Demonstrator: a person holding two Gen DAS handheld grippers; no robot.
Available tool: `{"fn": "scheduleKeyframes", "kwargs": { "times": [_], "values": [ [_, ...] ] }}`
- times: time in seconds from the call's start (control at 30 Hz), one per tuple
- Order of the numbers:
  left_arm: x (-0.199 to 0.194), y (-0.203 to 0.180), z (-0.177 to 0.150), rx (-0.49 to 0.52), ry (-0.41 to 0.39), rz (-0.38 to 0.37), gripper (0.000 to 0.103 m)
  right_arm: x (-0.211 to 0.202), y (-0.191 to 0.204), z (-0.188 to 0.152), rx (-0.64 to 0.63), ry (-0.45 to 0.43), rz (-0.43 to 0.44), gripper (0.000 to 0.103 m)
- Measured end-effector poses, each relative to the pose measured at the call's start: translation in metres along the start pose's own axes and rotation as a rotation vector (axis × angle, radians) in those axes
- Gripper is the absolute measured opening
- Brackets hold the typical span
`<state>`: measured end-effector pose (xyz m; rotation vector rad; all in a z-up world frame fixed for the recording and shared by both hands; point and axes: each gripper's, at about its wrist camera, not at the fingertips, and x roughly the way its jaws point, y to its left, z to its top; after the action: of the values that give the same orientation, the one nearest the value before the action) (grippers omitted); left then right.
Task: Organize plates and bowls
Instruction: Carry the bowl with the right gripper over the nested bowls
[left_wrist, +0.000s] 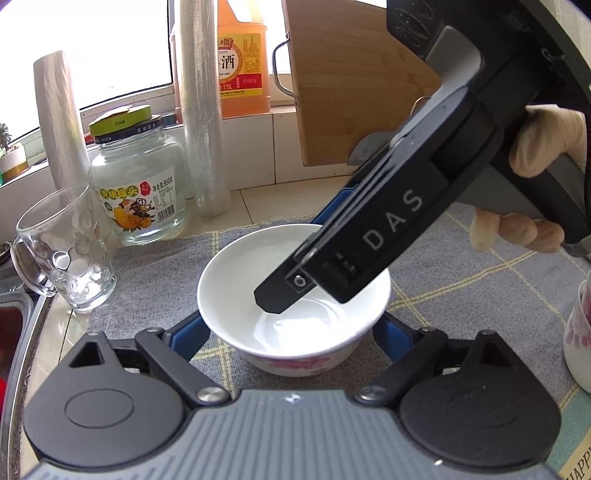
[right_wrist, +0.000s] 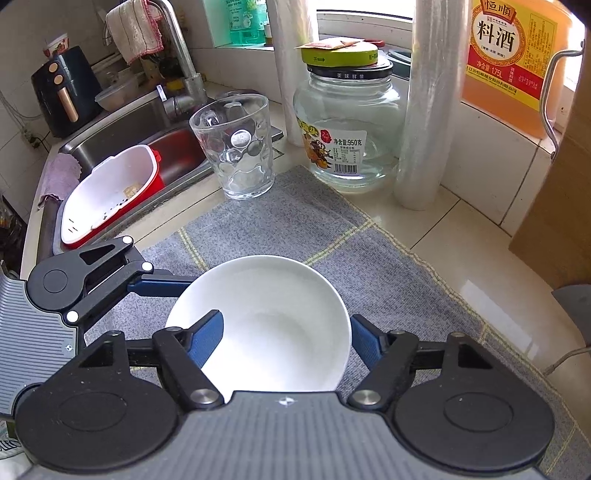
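A white bowl (left_wrist: 255, 295) with a pink flower pattern stands on a grey checked mat (left_wrist: 159, 280); it also shows in the right wrist view (right_wrist: 280, 325). My left gripper (left_wrist: 291, 339) is open, low at the bowl's near side, a blue finger (left_wrist: 184, 338) on either side of it. My right gripper (right_wrist: 286, 341) is open and reaches in from above: one blue finger (right_wrist: 207, 332) lies inside the bowl, the other outside its rim. In the left wrist view the right gripper (left_wrist: 291, 273) straddles the far rim.
A glass mug (left_wrist: 70, 251), a glass jar (left_wrist: 140, 184), two film rolls (left_wrist: 203, 110), an orange cooking-wine jug (left_wrist: 242, 59) and a wooden board (left_wrist: 354, 81) stand behind the mat. A sink (right_wrist: 122, 133) with a red-and-white strainer (right_wrist: 110, 192) lies left. A flowered cup (left_wrist: 578, 332) stands right.
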<state>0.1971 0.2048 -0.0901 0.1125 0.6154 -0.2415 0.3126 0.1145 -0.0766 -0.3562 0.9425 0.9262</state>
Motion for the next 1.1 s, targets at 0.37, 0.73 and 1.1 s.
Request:
{"fn": "scheduleKeyframes", "kwargs": {
  "times": [0.37, 0.73, 1.1],
  "values": [
    [-0.001, -0.002, 0.001, 0.002, 0.005, -0.004, 0.094, -0.002, -0.001, -0.002, 0.026, -0.005, 0.013, 0.076],
    [-0.024, -0.014, 0.006, 0.024, -0.003, -0.025, 0.094, -0.026, 0.004, -0.012, 0.065, -0.025, 0.03, 0.076],
    [-0.063, -0.041, 0.013, 0.044, 0.007, -0.076, 0.094, -0.071, 0.025, -0.035, 0.092, -0.043, 0.007, 0.076]
  ]
}}
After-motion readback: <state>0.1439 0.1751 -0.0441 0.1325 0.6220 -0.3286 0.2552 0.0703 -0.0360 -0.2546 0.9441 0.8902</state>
